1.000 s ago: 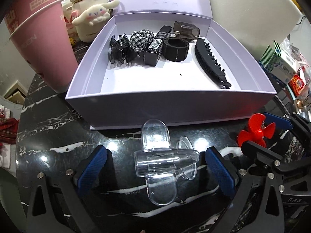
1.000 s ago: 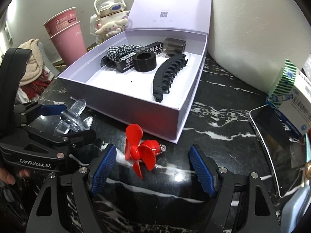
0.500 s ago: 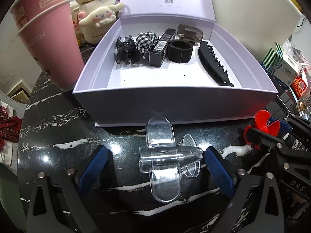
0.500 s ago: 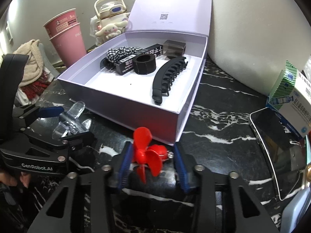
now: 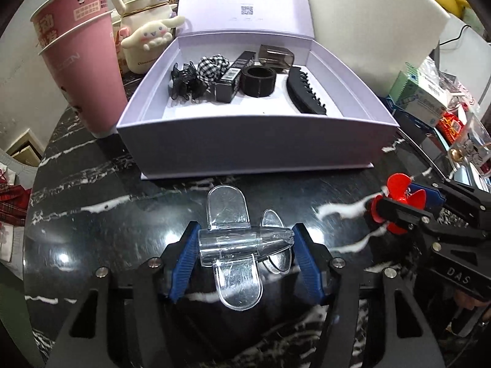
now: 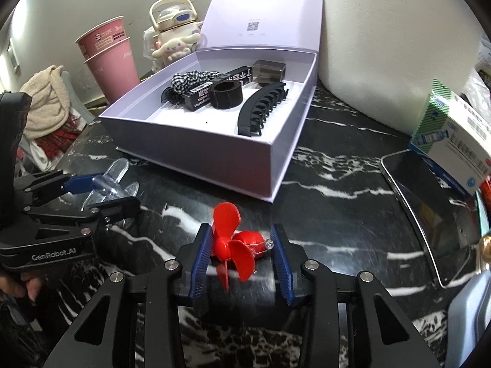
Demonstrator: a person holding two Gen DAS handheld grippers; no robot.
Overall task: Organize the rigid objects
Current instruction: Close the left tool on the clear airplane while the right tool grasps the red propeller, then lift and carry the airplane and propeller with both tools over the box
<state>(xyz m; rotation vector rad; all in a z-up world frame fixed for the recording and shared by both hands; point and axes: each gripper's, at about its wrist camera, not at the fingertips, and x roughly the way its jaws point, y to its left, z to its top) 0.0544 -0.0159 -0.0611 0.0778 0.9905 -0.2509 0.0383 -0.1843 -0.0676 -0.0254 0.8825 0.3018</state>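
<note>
Done: black hair accessories lie in the open lilac cardboard box (image 5: 254,150).
Left tool (image 5: 245,250): clenched on clear plastic aeroplane body (image 5: 236,245).
Right tool (image 6: 241,253): clenched on red plastic propeller (image 6: 233,245).
Left: boxing both.

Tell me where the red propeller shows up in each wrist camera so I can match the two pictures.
Left wrist view: red propeller at the far right, clamped in the right gripper.
Right wrist view: red propeller at bottom centre, between the blue pads.
Shared landmark: the open lavender box.
</note>
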